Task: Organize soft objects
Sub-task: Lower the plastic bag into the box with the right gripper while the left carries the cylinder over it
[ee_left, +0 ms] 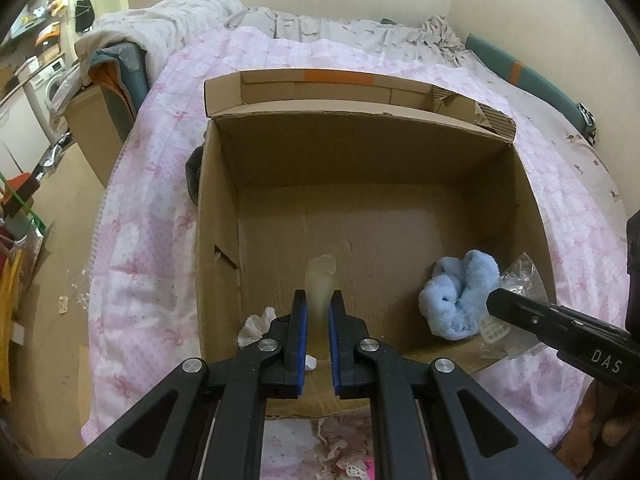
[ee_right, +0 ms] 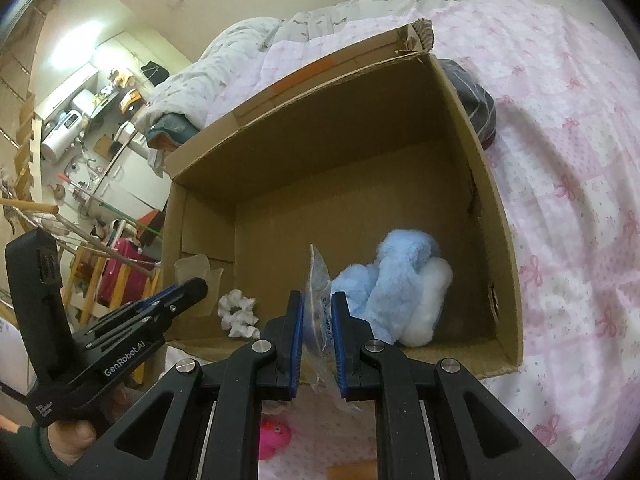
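Blue plush (ee_right: 394, 284) – fluffy, crumpled, white patch – inside cardboard box (ee_right: 496, 216).

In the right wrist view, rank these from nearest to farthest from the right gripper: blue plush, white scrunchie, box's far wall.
1. Blue plush, just right of the right gripper.
2. White scrunchie, left, near the box's front corner.
3. Box's far wall, straight ahead.

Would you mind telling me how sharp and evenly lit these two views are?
Left wrist view: fisheye bends the cardboard box edges; the translucent piece in the left gripper looks smeared. Right wrist view: ceiling light glares; the bedspread looks soft.
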`<action>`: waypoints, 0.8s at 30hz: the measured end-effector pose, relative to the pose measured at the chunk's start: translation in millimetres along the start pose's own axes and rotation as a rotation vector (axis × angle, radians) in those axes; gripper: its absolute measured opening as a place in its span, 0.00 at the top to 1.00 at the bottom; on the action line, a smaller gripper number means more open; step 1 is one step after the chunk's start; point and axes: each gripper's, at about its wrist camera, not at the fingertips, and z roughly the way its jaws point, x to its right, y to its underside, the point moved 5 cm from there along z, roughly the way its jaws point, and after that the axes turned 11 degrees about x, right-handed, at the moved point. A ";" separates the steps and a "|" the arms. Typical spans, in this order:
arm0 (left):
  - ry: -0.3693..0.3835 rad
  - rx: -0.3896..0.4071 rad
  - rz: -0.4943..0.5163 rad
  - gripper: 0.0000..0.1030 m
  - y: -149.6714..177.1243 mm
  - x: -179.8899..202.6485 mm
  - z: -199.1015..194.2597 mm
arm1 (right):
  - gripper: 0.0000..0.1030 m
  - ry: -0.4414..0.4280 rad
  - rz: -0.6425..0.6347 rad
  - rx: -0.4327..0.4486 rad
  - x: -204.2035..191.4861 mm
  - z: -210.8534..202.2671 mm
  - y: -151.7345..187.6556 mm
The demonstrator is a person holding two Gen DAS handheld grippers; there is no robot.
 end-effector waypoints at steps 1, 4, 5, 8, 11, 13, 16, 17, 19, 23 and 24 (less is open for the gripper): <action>0.002 0.001 -0.002 0.91 -0.1 -0.1 -0.5 | 0.85 0.003 -0.001 0.000 0.4 0.2 0.2; 0.006 0.002 -0.002 0.91 0.7 0.1 -1.9 | 0.85 0.006 -0.003 -0.006 -0.5 2.9 -0.1; 0.004 0.004 0.001 0.91 0.9 0.4 -2.4 | 0.85 0.008 -0.008 -0.007 -1.1 3.2 0.4; 0.000 0.005 0.004 0.91 1.1 0.7 -2.6 | 0.85 0.019 -0.033 0.001 -4.5 3.2 0.4; -0.010 0.011 0.002 0.91 0.4 -0.5 -3.3 | 0.85 0.021 -0.051 0.013 -7.9 3.1 -0.5; -0.020 0.036 -0.004 0.91 -2.7 -2.6 -7.2 | 0.85 0.031 -0.057 0.019 -7.7 2.6 -0.7; -0.016 0.048 0.000 0.91 -4.6 -2.9 -10.0 | 0.85 0.043 -0.057 0.029 -6.0 1.3 -2.8; -0.014 0.046 0.001 0.91 -4.2 -2.7 -10.0 | 0.85 0.044 -0.057 0.032 -5.8 0.7 -3.5; -0.014 0.038 0.004 0.89 -2.9 -2.3 -9.2 | 0.85 0.048 -0.058 0.036 -5.5 -0.1 -4.6; -0.011 0.039 0.012 0.84 -3.6 0.0 -8.5 | 0.85 0.055 -0.053 0.041 -3.3 -1.1 -5.1; -0.009 0.040 0.019 0.83 -3.7 1.1 -8.6 | 0.84 0.059 -0.055 0.045 -3.0 -1.8 -5.6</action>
